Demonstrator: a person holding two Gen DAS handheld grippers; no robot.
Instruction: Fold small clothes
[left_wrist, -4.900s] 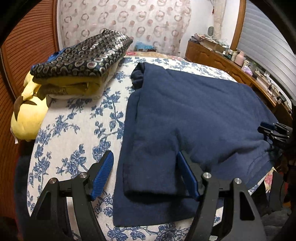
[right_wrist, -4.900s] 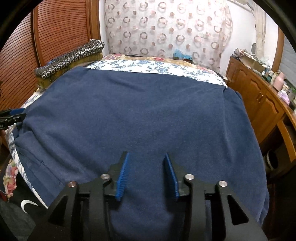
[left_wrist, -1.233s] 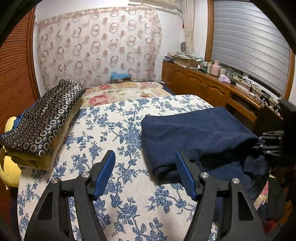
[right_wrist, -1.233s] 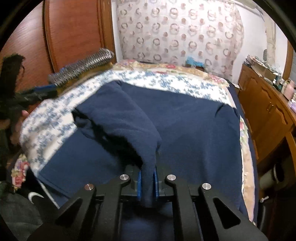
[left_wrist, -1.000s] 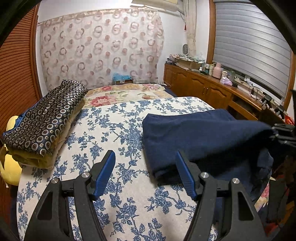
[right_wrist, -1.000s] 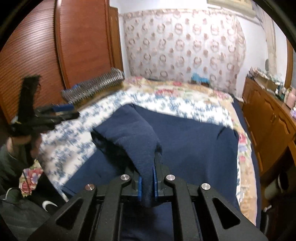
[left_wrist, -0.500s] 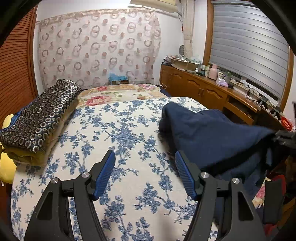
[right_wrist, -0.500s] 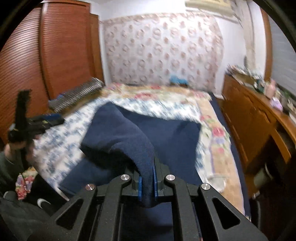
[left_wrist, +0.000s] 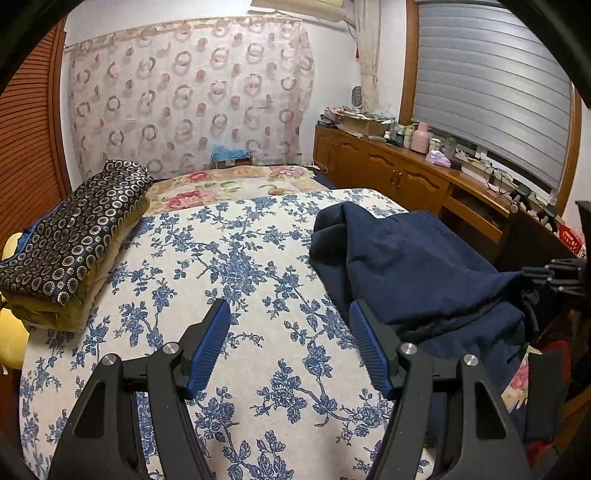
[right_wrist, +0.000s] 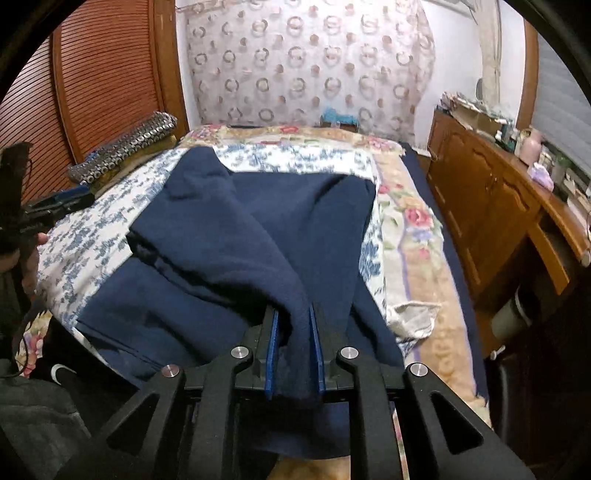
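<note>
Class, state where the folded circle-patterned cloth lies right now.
In the left wrist view, the circle-patterned cloth lies at the bed's left edge, beside the wooden shutter doors.

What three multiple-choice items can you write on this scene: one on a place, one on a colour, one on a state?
1. Where does the patterned folded bedding lie?
A. at the bed's left edge
B. on the cabinet
C. on the floor

2. What colour is the garment?
A. yellow
B. navy
C. white

3. What is between the left gripper jaws?
A. the garment
B. a pillow
C. nothing

Key: 1 A, it sits beside the wooden door; 2 B, dark blue in both views; 3 C, only the floral bedspread shows behind the gap.
</note>
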